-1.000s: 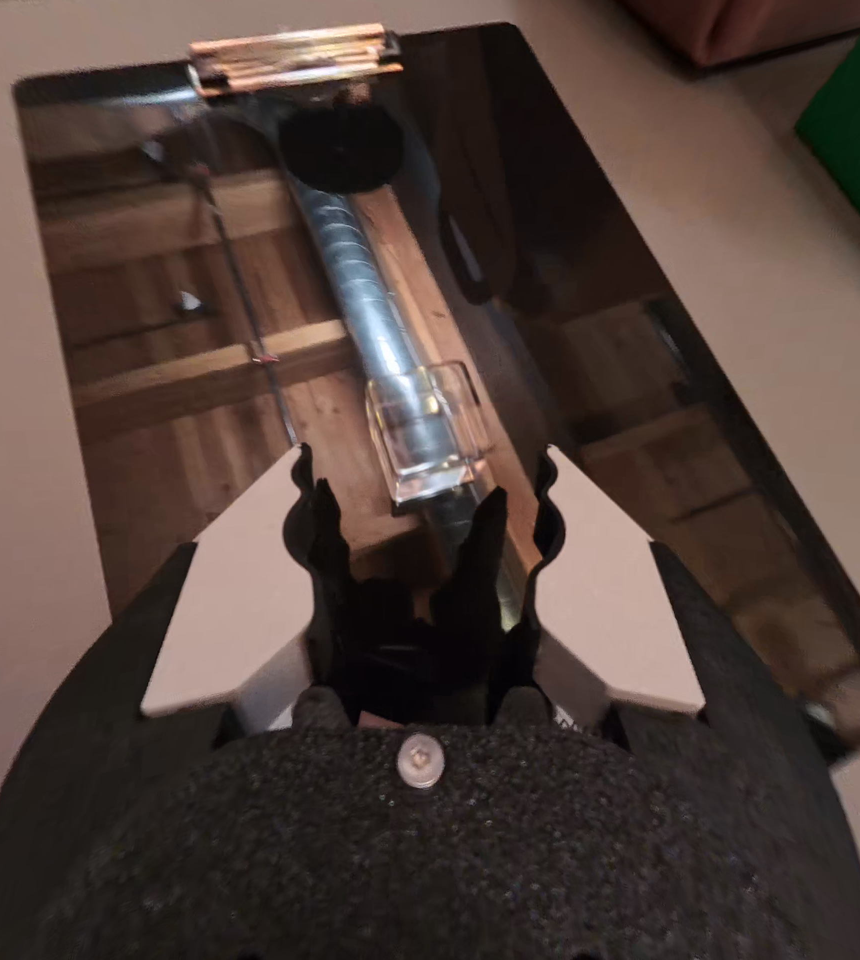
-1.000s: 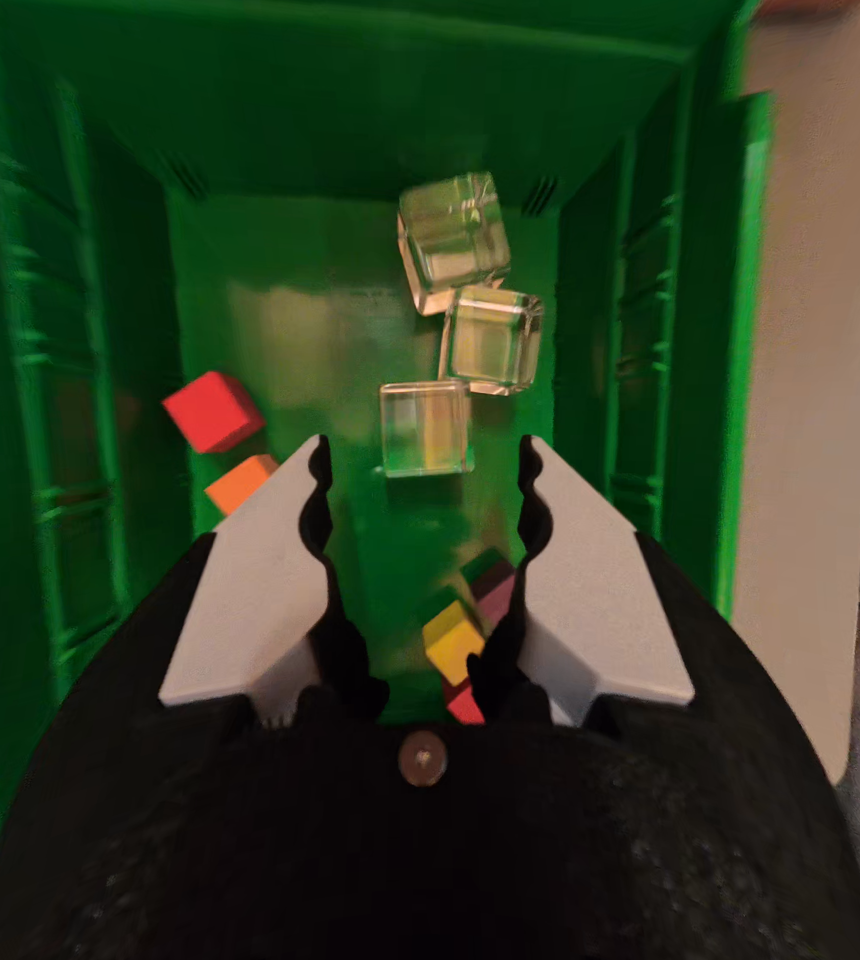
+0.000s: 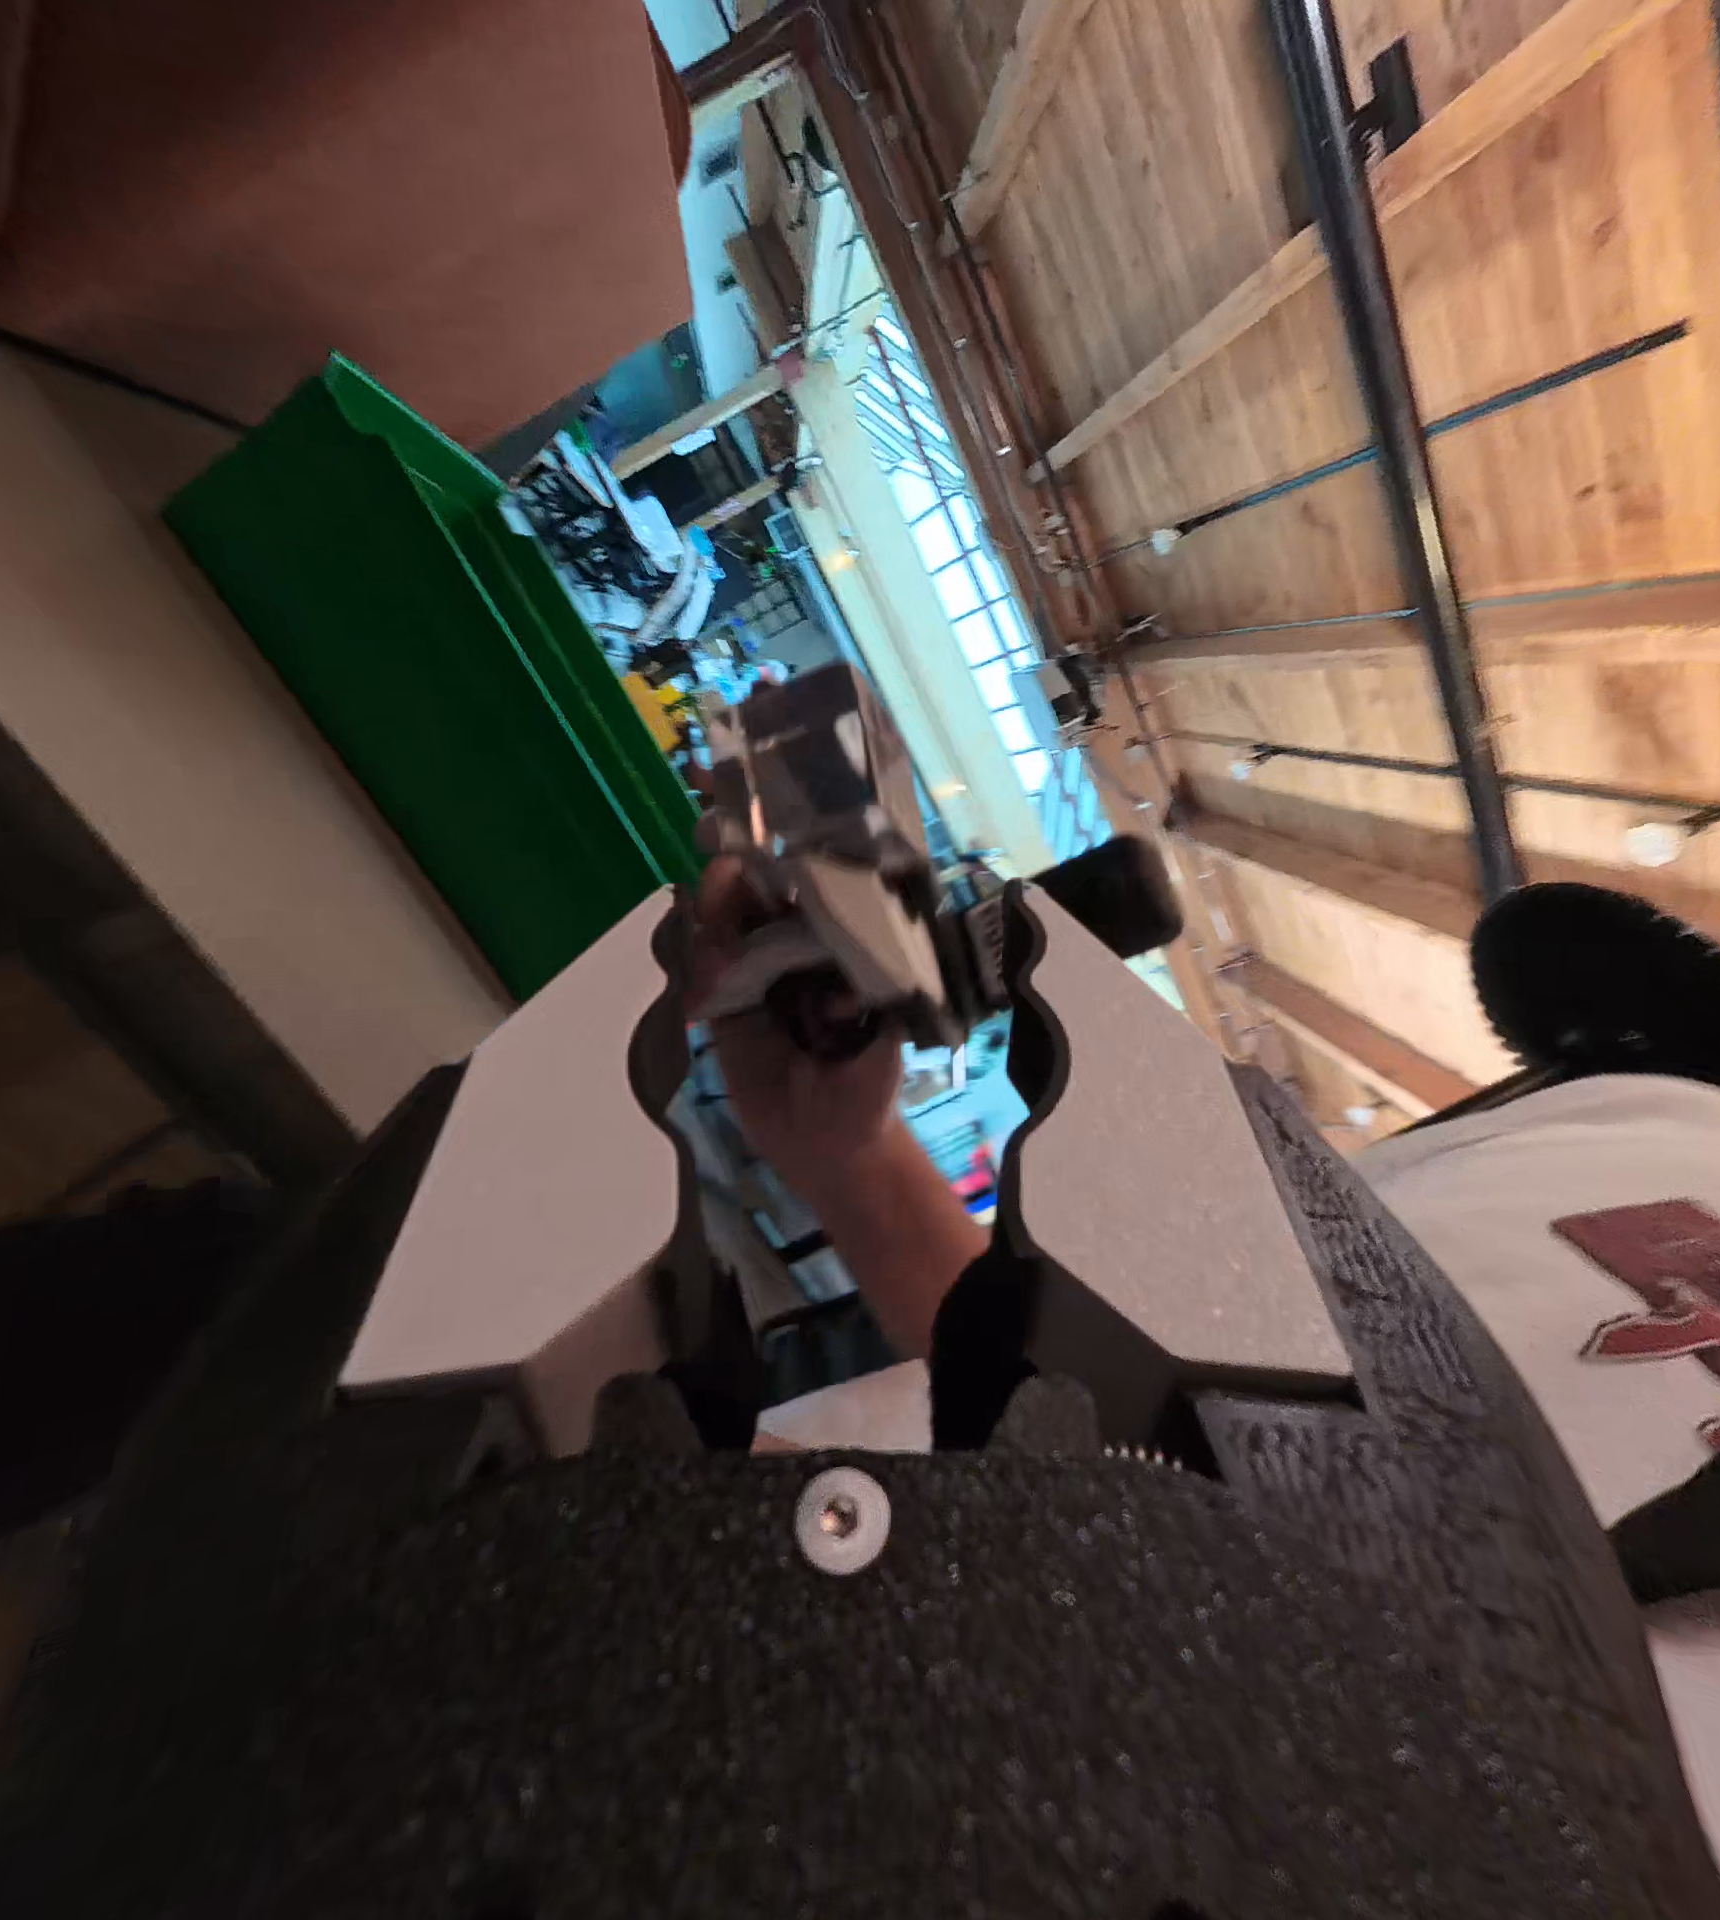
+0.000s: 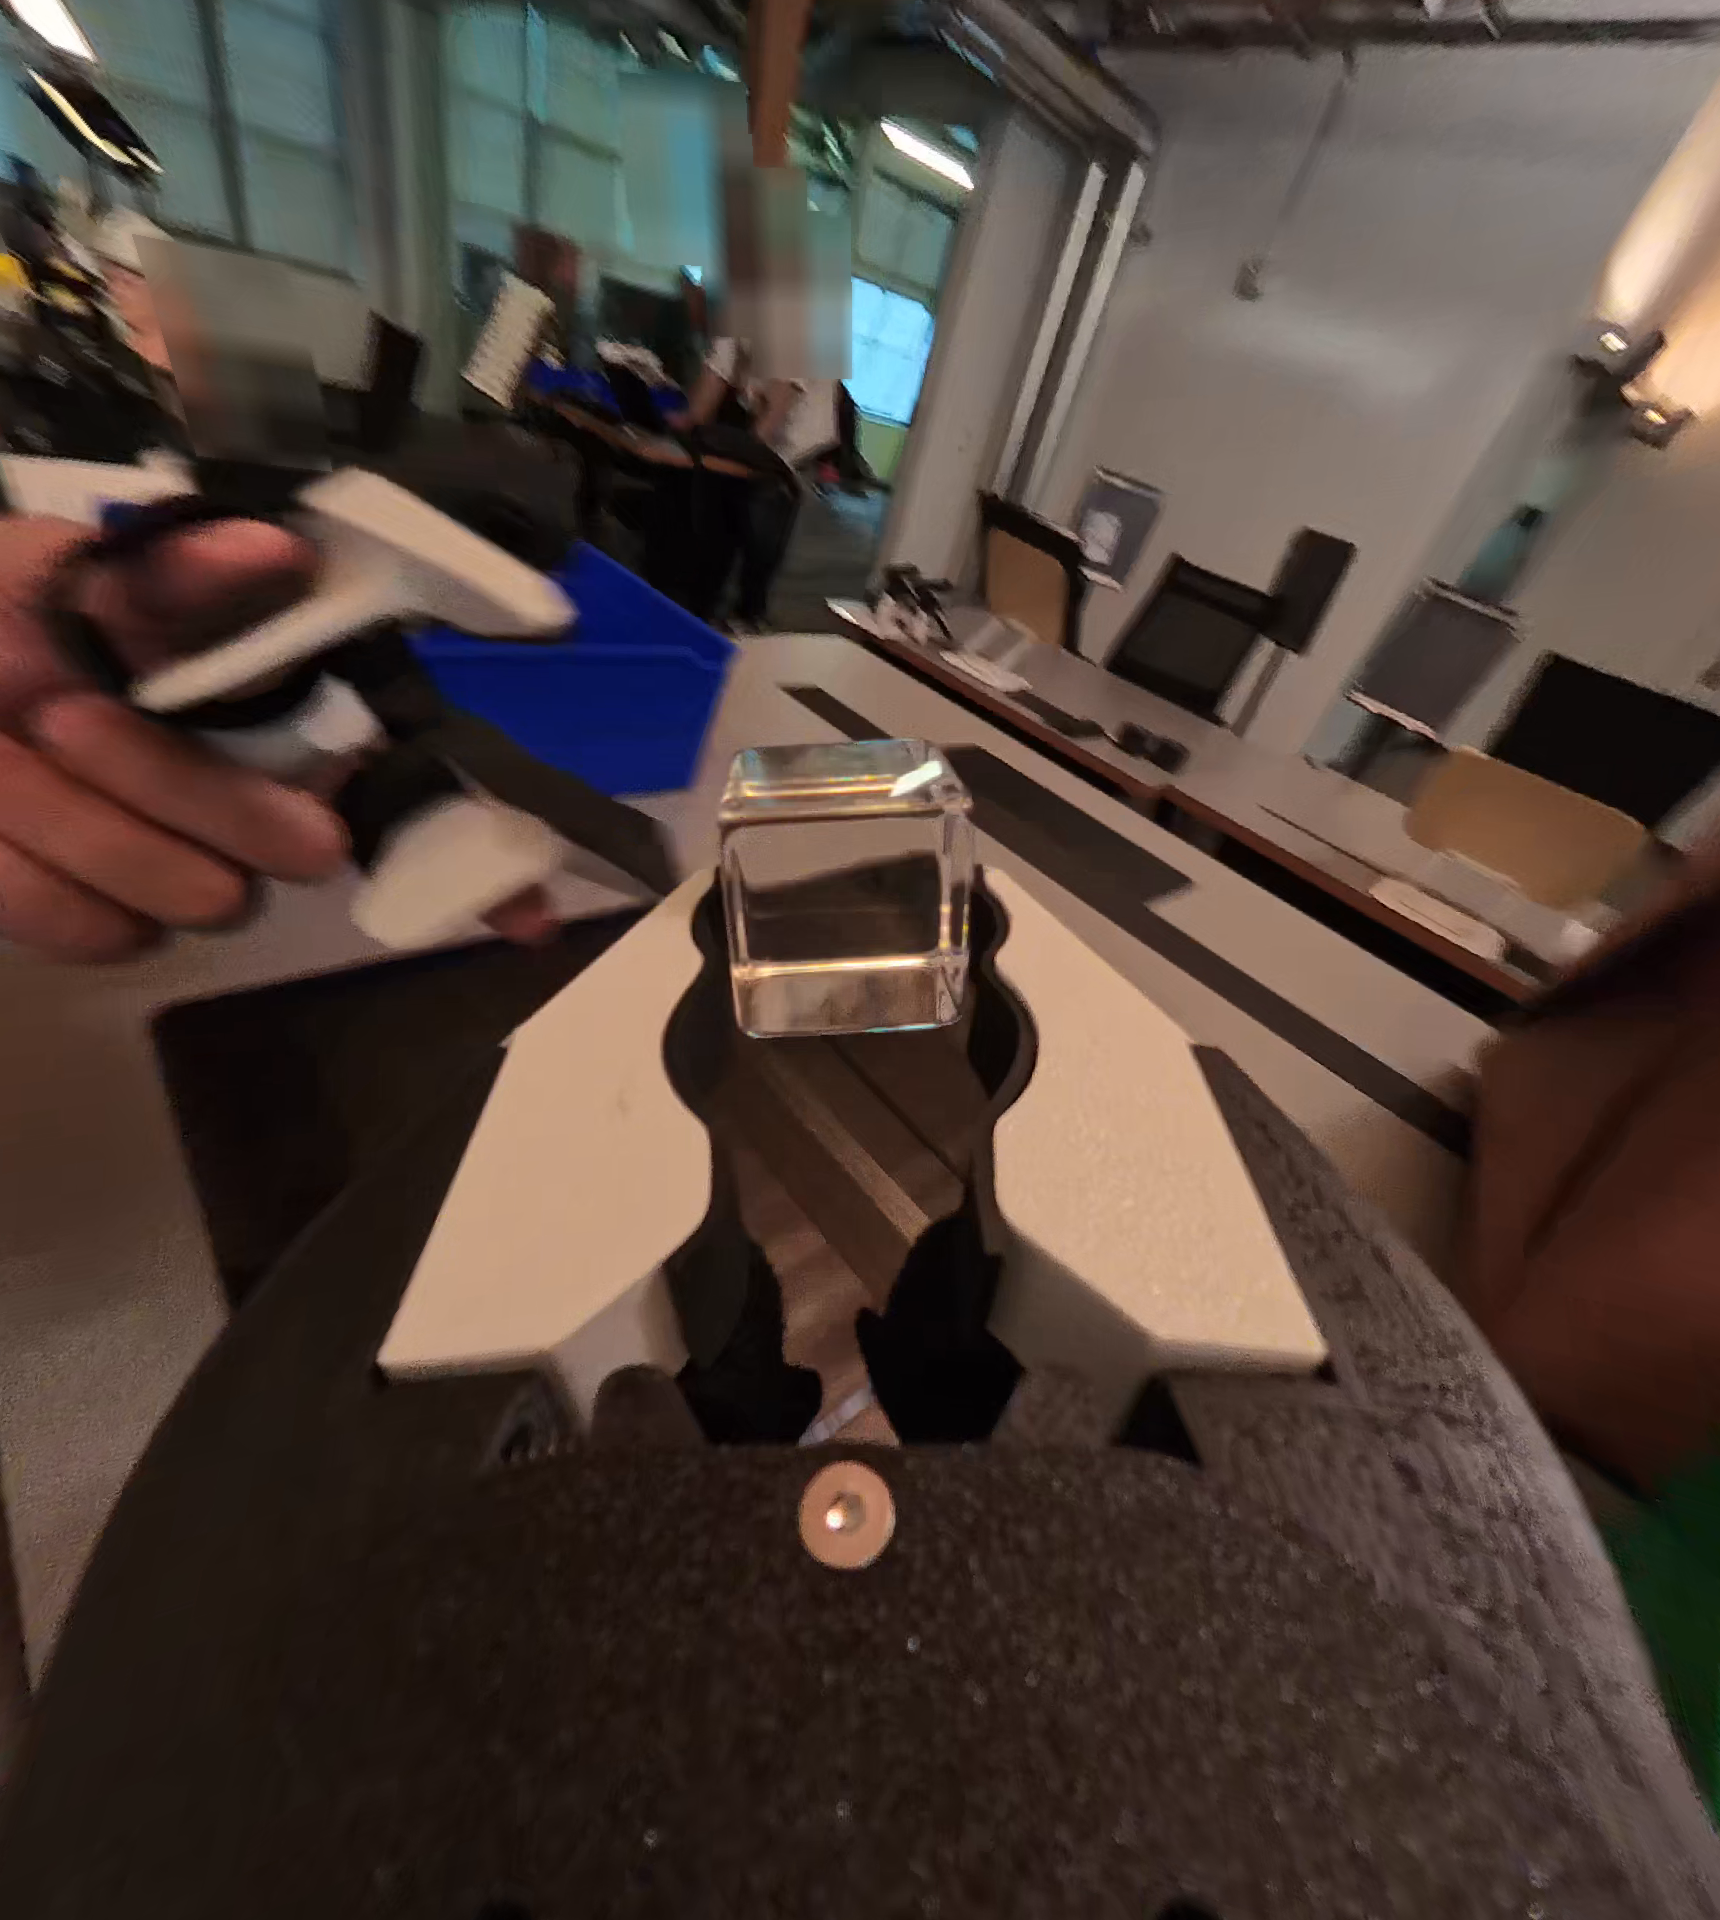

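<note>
Beyond the grey table (image 4: 939, 675), a blurred workshop is seen, while a clear cube (image 4: 843, 885) is clamped between the fingertips of the right gripper (image 4: 843, 940) above that table, and the left gripper (image 3: 843, 935) is held empty with jaws parted, right of the green bin (image 3: 420, 665)

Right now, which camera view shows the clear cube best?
The right wrist view: the clear cube sits sharp and close between the right claw fingers. The left wrist view shows it only far off, blurred, in that claw.
</note>
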A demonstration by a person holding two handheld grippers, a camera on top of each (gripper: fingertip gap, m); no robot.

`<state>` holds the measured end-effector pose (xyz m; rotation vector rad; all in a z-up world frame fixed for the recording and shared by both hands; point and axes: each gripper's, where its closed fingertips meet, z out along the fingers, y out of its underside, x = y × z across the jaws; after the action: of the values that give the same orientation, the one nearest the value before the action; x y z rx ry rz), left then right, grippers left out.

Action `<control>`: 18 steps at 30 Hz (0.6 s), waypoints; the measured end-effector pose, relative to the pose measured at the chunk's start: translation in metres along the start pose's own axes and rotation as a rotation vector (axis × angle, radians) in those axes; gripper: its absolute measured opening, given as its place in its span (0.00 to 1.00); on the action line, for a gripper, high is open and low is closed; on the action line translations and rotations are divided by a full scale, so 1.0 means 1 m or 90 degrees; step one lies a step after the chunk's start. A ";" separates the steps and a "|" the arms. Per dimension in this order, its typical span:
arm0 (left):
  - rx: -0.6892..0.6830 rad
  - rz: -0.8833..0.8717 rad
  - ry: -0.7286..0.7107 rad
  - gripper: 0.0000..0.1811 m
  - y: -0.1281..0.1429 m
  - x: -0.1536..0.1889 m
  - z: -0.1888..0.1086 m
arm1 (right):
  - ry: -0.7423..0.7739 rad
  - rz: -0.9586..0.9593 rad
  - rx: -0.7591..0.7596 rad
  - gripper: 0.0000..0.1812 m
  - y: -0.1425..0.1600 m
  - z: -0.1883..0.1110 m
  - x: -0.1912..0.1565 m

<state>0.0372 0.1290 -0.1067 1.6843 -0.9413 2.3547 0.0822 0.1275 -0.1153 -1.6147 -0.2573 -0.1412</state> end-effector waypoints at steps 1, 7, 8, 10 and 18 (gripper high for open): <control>-0.006 0.024 -0.022 0.33 0.002 -0.001 -0.008 | 0.031 -0.004 -0.033 0.24 0.003 -0.013 0.021; -0.049 0.100 -0.208 0.33 0.021 -0.033 -0.072 | 0.259 0.150 -0.477 0.24 0.089 -0.137 0.178; -0.049 0.099 -0.240 0.33 0.023 -0.041 -0.083 | 0.292 0.206 -0.566 0.24 0.112 -0.161 0.194; -0.045 0.095 -0.272 0.33 0.029 -0.049 -0.099 | 0.310 0.296 -0.705 0.23 0.153 -0.196 0.204; -0.021 0.098 -0.326 0.33 0.032 -0.054 -0.119 | 0.235 0.492 -0.862 0.24 0.234 -0.199 0.192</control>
<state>-0.0535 0.1811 -0.1910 2.3340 -1.2092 2.0020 0.3389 -0.0655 -0.2816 -2.8263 0.9598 0.0110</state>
